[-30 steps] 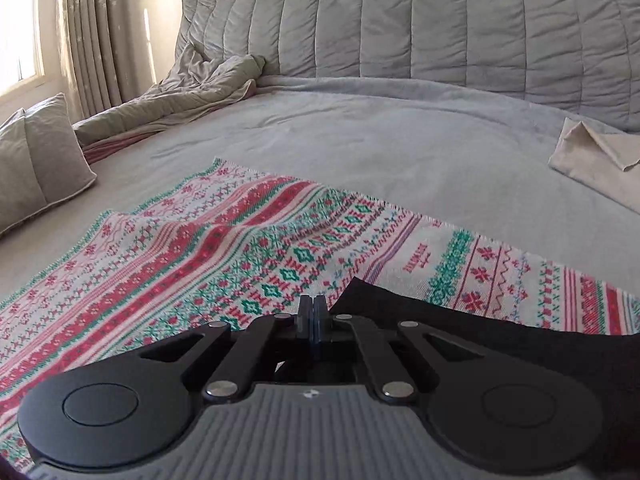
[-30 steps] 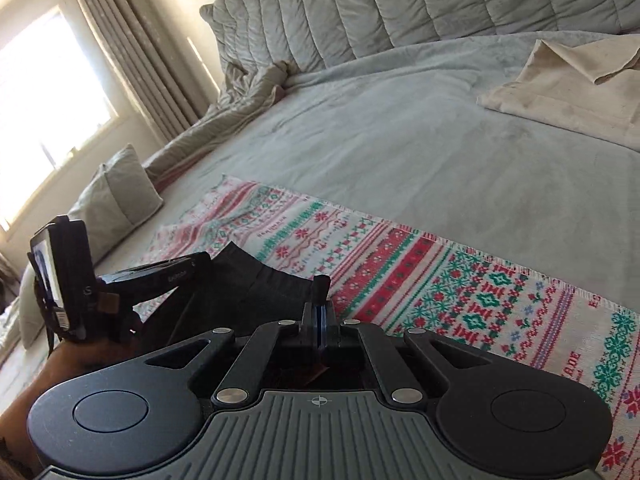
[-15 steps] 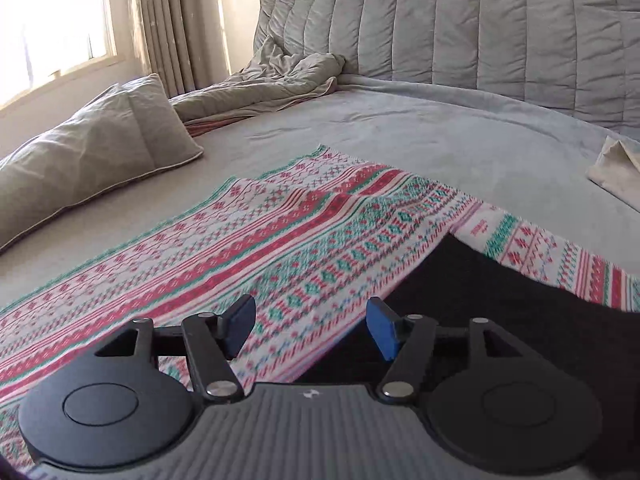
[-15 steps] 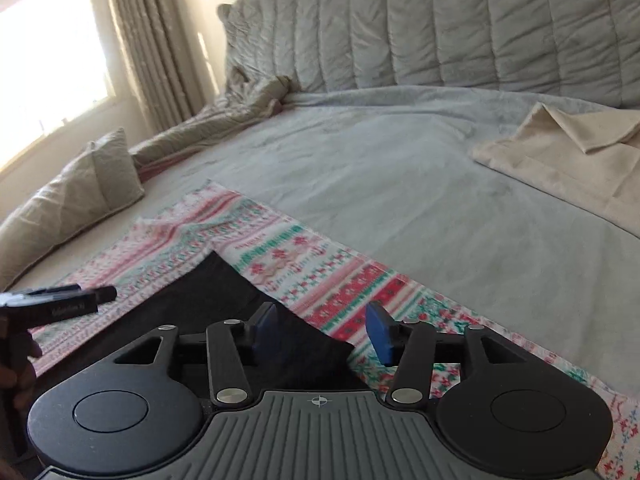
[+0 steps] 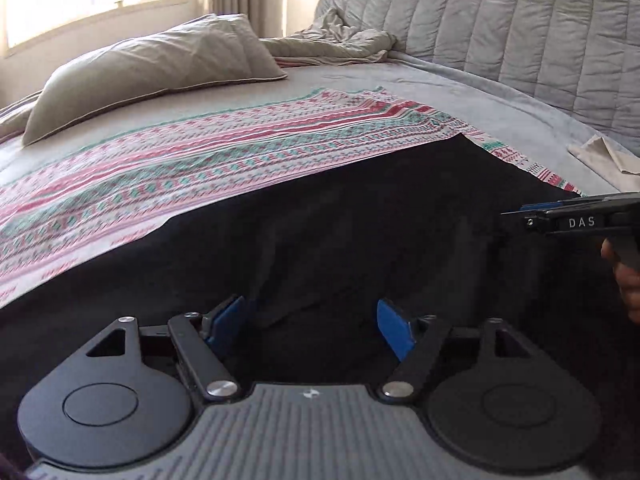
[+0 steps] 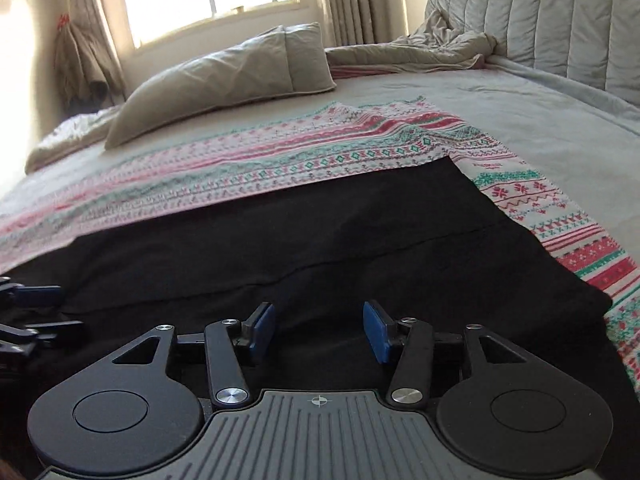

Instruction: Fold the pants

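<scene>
Black pants lie flat on a red, green and white patterned cloth on the bed. They also show in the right wrist view, with a fold line across them. My left gripper is open and empty, just above the pants. My right gripper is open and empty, also just above the pants. The right gripper's tip shows at the right edge of the left wrist view, and the left gripper's fingers show at the left edge of the right wrist view.
A grey pillow lies at the far side by the window. A quilted grey cover hangs behind the bed. A rumpled blanket lies at the back. A folded beige cloth lies at the right.
Both grippers were shut on the pants a second ago, then opened and let go. The pants now lie spread flat, and both grippers have swung left towards the pillow side.
</scene>
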The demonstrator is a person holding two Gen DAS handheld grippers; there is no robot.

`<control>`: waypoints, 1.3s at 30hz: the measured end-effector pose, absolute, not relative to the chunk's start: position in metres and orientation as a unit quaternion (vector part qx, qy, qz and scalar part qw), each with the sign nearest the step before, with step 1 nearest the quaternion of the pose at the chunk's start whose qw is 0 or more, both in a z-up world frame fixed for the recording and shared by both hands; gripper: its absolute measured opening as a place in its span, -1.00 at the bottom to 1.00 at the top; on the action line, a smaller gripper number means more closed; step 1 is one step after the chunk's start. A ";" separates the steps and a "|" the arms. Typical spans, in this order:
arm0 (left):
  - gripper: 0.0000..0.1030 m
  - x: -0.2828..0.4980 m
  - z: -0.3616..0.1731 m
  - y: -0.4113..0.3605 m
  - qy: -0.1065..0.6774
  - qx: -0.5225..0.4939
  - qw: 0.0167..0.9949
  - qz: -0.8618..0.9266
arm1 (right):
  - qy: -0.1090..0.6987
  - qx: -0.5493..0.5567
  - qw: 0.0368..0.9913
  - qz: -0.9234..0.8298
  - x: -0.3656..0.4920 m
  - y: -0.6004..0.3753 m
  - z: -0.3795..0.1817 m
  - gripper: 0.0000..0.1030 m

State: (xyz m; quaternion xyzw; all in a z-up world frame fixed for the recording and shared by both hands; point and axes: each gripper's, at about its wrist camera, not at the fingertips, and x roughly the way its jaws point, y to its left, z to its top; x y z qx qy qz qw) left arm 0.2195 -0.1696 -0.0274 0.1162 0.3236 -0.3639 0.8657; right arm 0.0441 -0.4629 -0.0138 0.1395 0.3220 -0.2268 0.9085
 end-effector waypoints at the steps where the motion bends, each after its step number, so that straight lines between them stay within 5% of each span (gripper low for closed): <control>1: 0.76 0.213 -0.027 -0.155 0.321 0.112 0.870 -0.358 | 0.334 0.133 0.901 -0.243 0.040 -0.466 -0.012 -0.09; 6: 0.79 0.187 -0.022 -0.099 0.331 0.120 0.881 -0.316 | 0.357 0.110 0.858 -0.353 0.020 -0.475 -0.005 -0.04; 16: 0.79 0.175 0.002 -0.004 0.359 0.030 0.910 -0.203 | 0.367 0.089 0.909 -0.175 0.067 -0.373 0.004 0.11; 22: 0.93 0.170 0.004 0.030 0.379 -0.009 0.917 -0.127 | 0.432 0.046 0.881 -0.189 0.075 -0.357 -0.001 0.69; 31: 1.00 0.183 0.008 0.064 0.426 -0.107 0.897 -0.050 | 0.413 0.031 0.898 -0.147 0.072 -0.334 0.025 0.70; 39: 1.00 0.183 0.016 0.071 0.403 -0.068 0.913 -0.011 | 0.402 -0.033 0.915 -0.037 0.147 -0.272 0.043 0.76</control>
